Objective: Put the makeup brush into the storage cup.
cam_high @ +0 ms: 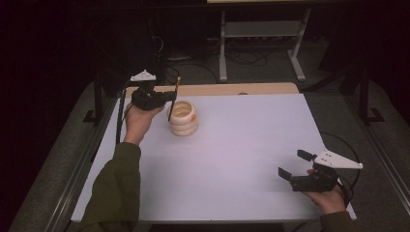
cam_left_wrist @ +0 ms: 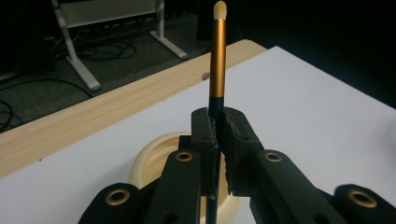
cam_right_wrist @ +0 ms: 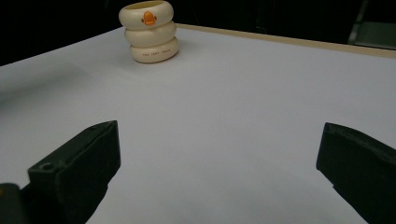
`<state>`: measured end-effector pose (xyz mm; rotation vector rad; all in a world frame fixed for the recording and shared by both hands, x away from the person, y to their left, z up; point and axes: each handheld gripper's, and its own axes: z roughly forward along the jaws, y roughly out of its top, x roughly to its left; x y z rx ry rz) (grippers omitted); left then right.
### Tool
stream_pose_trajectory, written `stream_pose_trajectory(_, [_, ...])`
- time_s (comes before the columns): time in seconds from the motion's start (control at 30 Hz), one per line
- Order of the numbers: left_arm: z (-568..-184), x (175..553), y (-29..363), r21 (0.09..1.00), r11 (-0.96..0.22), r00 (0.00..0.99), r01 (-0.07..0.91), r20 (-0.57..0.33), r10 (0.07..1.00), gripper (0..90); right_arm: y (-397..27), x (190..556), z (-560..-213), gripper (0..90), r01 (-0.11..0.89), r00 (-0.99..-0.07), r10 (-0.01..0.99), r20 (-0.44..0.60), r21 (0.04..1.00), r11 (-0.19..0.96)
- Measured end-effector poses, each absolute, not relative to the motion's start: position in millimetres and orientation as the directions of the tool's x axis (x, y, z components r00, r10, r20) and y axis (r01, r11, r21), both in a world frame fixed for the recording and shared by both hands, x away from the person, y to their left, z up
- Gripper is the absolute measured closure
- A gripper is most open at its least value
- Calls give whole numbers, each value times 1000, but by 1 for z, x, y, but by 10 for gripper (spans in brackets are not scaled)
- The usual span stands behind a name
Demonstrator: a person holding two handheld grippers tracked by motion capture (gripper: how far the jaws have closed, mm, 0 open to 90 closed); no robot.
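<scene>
A cream holder of three stacked rings point(cam_high: 183, 118) with an orange mark stands on the white table, toward the back left; the right gripper view has the same holder point(cam_right_wrist: 148, 31) far ahead. My left gripper point(cam_high: 170, 98) is shut on a thin brush point(cam_high: 174, 96) with a black handle, a gold ferrule and a pale tip, held upright just left of the holder's rim. In the left gripper view the brush point(cam_left_wrist: 217, 60) rises between the closed jaws, the holder point(cam_left_wrist: 150, 161) below them. My right gripper point(cam_high: 294, 164) rests open at the front right, holding nothing.
The white tabletop point(cam_high: 241, 140) has a wooden strip point(cam_high: 217, 89) along its far edge. Beyond it stand a metal stand's legs point(cam_high: 261, 43) and cables on the dark floor. The person's green sleeve point(cam_high: 116, 188) comes in at the lower left.
</scene>
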<state>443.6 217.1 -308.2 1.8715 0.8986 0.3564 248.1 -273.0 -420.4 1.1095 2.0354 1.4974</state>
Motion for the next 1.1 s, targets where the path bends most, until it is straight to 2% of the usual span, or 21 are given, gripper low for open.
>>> stream_pose_trajectory(0.7, [-311, 469, 204, 880, -238, 691, 411, -130, 711, 837, -277, 249, -422, 0, 374, -613, 775, 154, 920, 113])
stream_pose_trajectory(1.1, [-319, 472, 198, 875, -261, 698, 408, -114, 707, 836, -277, 249, -422, 0, 373, -614, 774, 154, 921, 113])
